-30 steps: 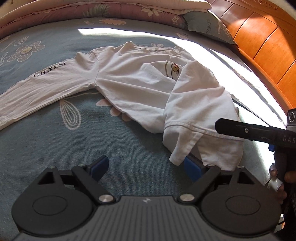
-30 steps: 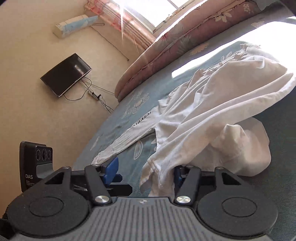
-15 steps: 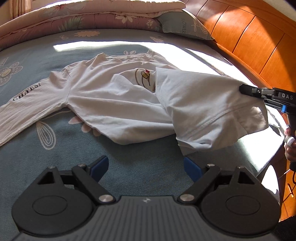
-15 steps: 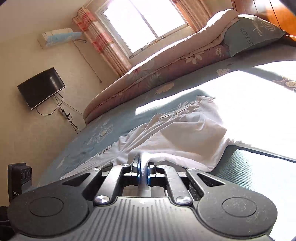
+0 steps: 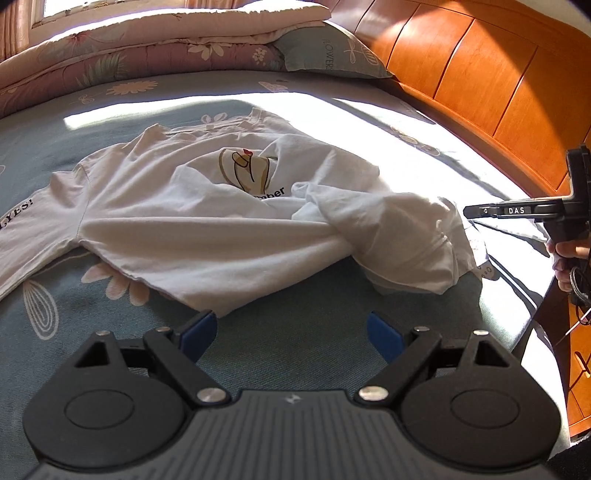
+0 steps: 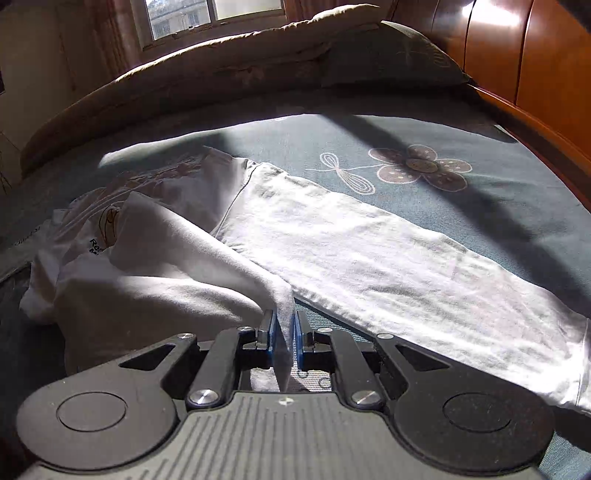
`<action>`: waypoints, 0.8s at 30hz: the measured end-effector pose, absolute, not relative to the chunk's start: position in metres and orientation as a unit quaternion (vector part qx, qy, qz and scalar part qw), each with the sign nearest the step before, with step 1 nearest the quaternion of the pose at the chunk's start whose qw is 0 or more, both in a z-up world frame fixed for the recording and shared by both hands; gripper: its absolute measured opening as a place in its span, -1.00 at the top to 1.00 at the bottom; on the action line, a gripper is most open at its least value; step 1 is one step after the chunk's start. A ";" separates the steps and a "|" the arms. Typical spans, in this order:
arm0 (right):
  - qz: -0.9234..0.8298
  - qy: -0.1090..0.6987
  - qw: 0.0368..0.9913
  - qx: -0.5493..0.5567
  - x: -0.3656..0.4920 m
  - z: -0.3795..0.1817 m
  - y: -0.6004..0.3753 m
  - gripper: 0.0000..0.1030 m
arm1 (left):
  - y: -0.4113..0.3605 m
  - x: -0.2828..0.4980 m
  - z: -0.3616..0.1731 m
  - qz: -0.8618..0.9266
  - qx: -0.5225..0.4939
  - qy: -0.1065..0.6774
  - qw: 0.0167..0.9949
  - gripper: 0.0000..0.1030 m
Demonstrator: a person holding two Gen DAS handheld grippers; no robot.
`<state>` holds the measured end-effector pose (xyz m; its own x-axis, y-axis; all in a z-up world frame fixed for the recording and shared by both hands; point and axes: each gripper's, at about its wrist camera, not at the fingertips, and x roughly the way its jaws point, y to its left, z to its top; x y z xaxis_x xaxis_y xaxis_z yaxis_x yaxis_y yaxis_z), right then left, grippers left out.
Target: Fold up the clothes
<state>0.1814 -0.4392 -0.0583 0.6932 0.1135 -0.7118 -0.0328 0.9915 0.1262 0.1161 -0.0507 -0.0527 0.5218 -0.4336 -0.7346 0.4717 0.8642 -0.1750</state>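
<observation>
Floral bedsheet (image 5: 110, 110); rumpled white cotton shirt (image 5: 207, 229).

Two low wrist views, shared shirt (image 5: 207, 225)

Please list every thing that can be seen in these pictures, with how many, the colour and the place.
shirt: one, white, long-sleeved, spread on the bed, hem corner bunched
bedsheet: one, blue-grey, flowered, under the shirt
quilt: one, pink and cream, folded at the far edge
pillow: one, grey-green, by the headboard
headboard: one, orange wood, right side
window: one, far wall
left gripper: open, empty, above the sheet
right gripper: jaws opening, shirt corner between them
</observation>
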 end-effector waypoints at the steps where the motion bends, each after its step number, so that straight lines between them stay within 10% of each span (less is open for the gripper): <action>1: 0.037 0.386 0.920 0.051 0.177 -0.057 -0.437 0.71 | -0.048 0.119 -0.055 -0.253 0.017 0.421 0.871 -0.72; 13: 0.246 0.328 0.912 0.001 0.135 -0.004 -0.336 -0.44 | -0.033 0.142 -0.061 -0.262 0.017 0.457 0.850 -0.72; 24: 0.328 0.428 0.840 -0.059 0.190 -0.077 -0.210 -0.47 | 0.004 0.151 -0.058 -0.222 0.074 0.446 0.864 -0.72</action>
